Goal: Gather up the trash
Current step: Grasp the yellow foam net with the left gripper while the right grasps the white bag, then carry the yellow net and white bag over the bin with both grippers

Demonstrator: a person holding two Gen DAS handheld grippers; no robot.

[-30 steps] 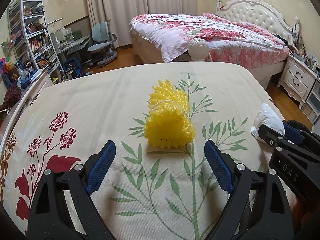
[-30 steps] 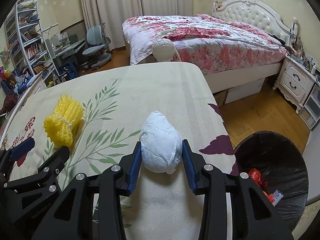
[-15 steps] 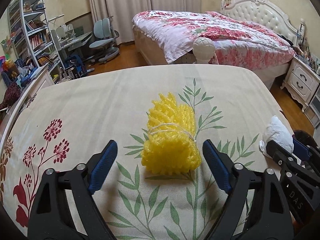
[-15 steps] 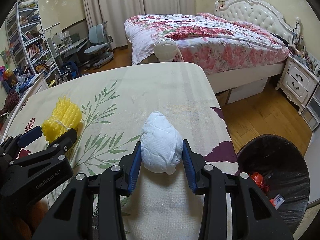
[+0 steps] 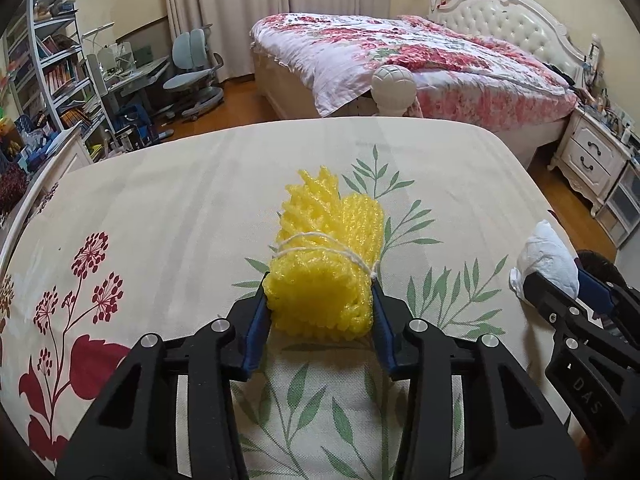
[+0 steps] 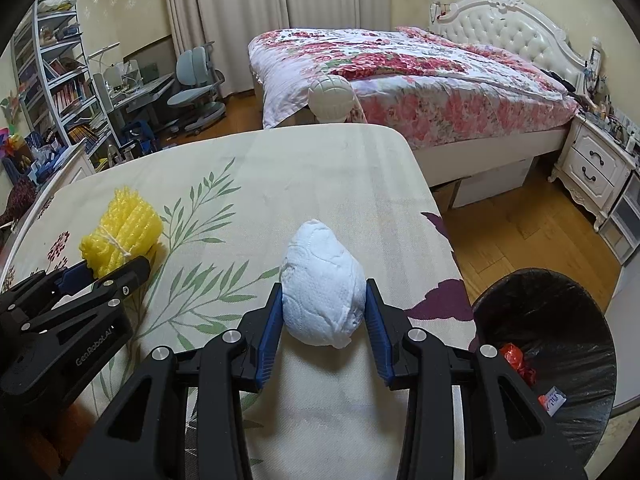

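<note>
A yellow foam net bundle (image 5: 326,264) tied with white string lies on the floral tablecloth (image 5: 180,208). My left gripper (image 5: 320,314) is shut on its near end. It also shows in the right wrist view (image 6: 122,232), with the left gripper (image 6: 102,276) at it. My right gripper (image 6: 322,316) is shut on a crumpled white paper wad (image 6: 322,284) near the table's right edge. The wad shows in the left wrist view (image 5: 546,254) too. A black-lined trash bin (image 6: 560,320) stands on the floor right of the table, holding some red scraps.
A bed with a floral quilt (image 6: 400,68) stands beyond the table. A white nightstand (image 6: 592,168) is at the right. Shelves (image 5: 52,72), a desk and a grey chair (image 5: 192,76) stand at the left. Wooden floor (image 6: 512,220) lies between table and bed.
My left gripper moved forward and closed its jaws on the yellow foam net bundle. My right gripper kept hold of the paper wad, nearly still.
</note>
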